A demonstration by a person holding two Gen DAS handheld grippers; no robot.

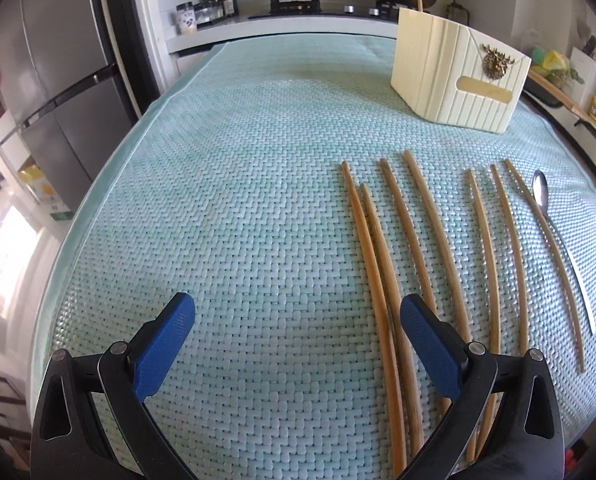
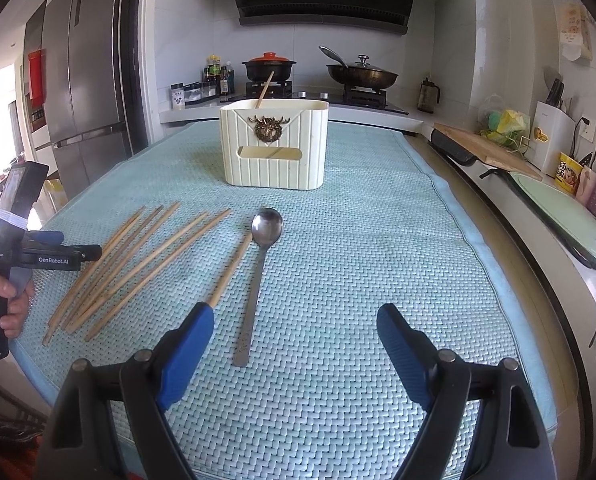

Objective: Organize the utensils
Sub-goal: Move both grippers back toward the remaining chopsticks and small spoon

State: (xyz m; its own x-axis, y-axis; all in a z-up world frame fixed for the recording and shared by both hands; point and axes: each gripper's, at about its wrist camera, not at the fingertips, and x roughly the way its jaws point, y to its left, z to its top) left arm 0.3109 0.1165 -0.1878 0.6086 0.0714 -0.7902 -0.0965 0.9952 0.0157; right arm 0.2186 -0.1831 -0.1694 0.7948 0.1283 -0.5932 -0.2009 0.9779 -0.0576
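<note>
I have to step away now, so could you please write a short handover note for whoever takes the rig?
Left gripper: open, empty, low over the mat beside the leftmost chopsticks.
Right gripper: open, empty, over the mat just right of the spoon.
Done: one chopstick stands in the holder.
Left: seven chopsticks and the spoon lie loose on the mat in front of the holder.

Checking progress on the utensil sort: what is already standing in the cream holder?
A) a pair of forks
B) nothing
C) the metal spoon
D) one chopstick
D: a single chopstick leans out of the top of the cream holder, while the metal spoon and the other chopsticks lie flat on the mat.
</note>
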